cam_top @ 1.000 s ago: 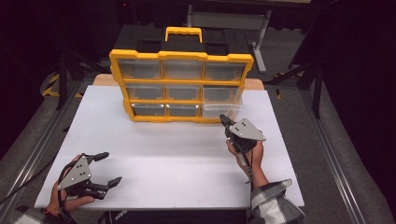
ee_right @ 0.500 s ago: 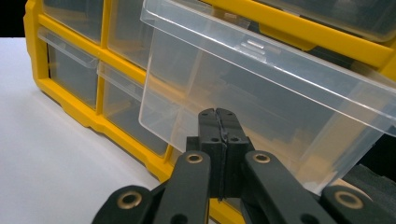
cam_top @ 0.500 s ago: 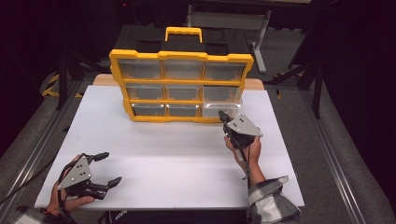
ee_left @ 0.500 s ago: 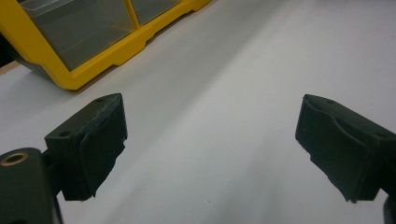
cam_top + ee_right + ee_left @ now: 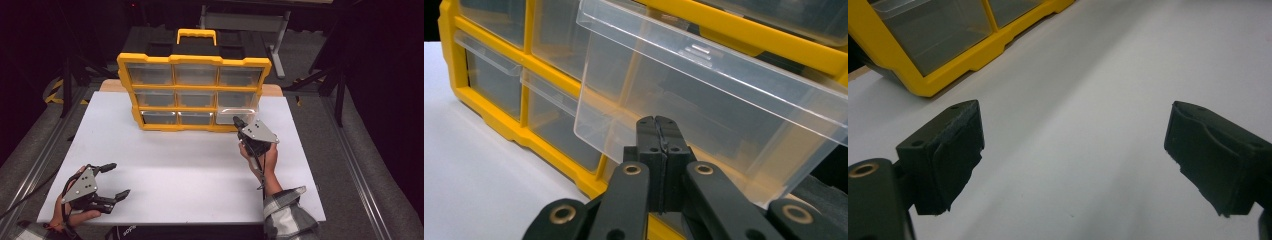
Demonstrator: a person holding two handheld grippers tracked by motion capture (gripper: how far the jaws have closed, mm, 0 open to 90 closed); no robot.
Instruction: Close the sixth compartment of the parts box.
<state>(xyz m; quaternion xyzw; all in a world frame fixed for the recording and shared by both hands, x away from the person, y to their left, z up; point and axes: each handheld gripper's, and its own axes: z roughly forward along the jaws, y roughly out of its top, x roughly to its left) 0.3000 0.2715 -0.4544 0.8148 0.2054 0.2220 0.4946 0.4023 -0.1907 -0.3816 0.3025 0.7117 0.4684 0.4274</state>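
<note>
In the high view, a yellow drawer box [image 5: 194,92] is standing at the 12 o'clock end of the white table [image 5: 190,165]. Its bottom right clear drawer [image 5: 236,115] is sticking out a little from the box. The right gripper [image 5: 239,123] is sitting at about 2 o'clock on the table, with its tip right at the front of that drawer. The left gripper [image 5: 114,180] is resting at about 8 o'clock, well apart from the box, and its jaws are standing wide apart. In the left gripper view, the left gripper [image 5: 1073,160] is showing its two black jaws far apart over the bare table, and the box corner [image 5: 943,45] is peeking in at 11 o'clock. In the right gripper view, the right gripper [image 5: 660,135] is holding its jaws pressed together, with the tip touching the front of the pulled-out drawer [image 5: 704,110].
</note>
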